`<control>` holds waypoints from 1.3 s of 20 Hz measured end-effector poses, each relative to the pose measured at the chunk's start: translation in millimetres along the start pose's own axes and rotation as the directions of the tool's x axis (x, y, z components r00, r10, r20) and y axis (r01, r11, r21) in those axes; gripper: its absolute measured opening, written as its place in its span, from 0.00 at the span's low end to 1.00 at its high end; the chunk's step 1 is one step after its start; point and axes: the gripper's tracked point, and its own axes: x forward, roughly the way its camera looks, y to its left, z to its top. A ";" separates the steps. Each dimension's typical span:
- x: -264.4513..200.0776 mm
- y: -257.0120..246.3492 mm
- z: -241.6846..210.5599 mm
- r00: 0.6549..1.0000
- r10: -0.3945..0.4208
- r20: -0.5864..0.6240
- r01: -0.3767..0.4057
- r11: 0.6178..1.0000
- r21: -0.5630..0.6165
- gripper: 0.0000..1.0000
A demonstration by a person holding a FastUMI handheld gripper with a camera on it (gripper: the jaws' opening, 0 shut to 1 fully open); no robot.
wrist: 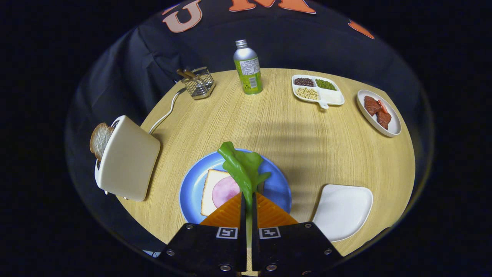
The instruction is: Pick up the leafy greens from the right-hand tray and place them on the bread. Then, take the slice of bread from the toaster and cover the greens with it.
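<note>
Claw clamped on leafy greens, long axis pointing ahead, over bread on blue plate.

A round table with a light wood-grain top is seen, its far edge set close against the booth wall. The wall is formed of black cloth, hung in soft folds behind the left far edge. Beyond the table's edge on all other sides only darkness is observed. The top is lit evenly from above, and a faint broad shadow is cast across its middle.
</note>
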 end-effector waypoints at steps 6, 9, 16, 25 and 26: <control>16.0 22.3 -5.2 0.999 0.022 -0.034 -0.022 1.000 -0.011 0.06; 20.4 28.7 -16.1 0.997 0.021 -0.071 -0.023 0.999 -0.032 0.07; 13.3 35.8 -12.8 0.998 -0.004 -0.057 0.001 0.998 -0.062 0.28; -14.5 61.3 8.0 1.000 -0.003 -0.003 0.003 0.995 -0.095 0.39; -19.0 65.0 8.9 1.000 -0.005 -0.007 0.004 0.996 -0.093 0.39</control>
